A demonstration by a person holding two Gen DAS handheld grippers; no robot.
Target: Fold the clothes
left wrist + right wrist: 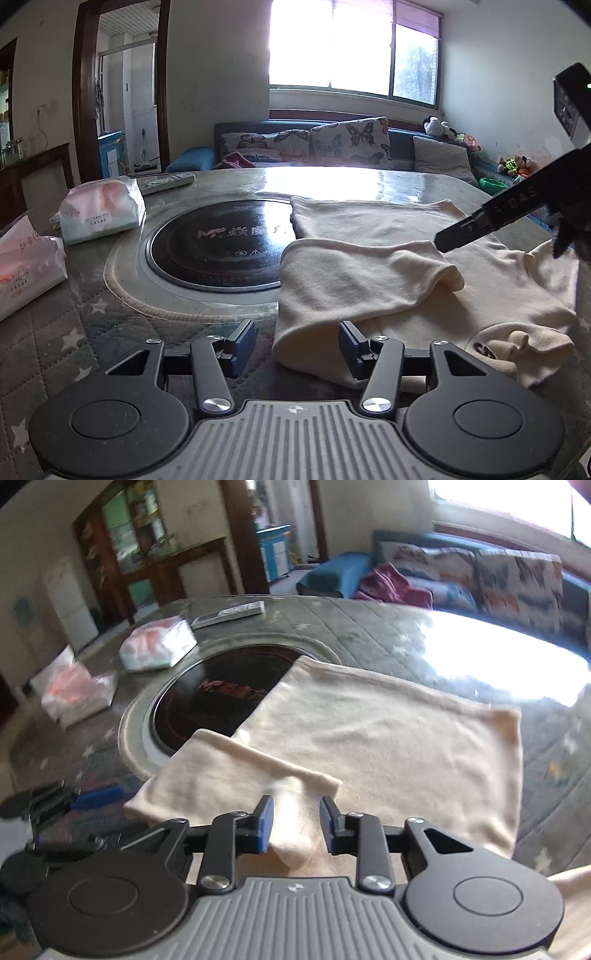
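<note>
A cream sweatshirt [388,266] lies spread on the round table, partly over the black hotplate [218,251]. One sleeve [354,273] is folded across its body; a dark logo patch [484,349] shows near the front. My left gripper [297,347] is open, its jaws astride the garment's near left edge. My right gripper [296,821] is open just above the folded sleeve [236,775], with the sleeve end [295,834] between the jaws. The right gripper also shows in the left wrist view [491,221], above the garment at the right.
Two tissue packs [101,210] [26,266] and a remote control [166,182] lie on the left of the table [92,332]. A sofa with butterfly cushions [332,144] stands behind the table under a bright window. A cabinet [155,561] stands at the left.
</note>
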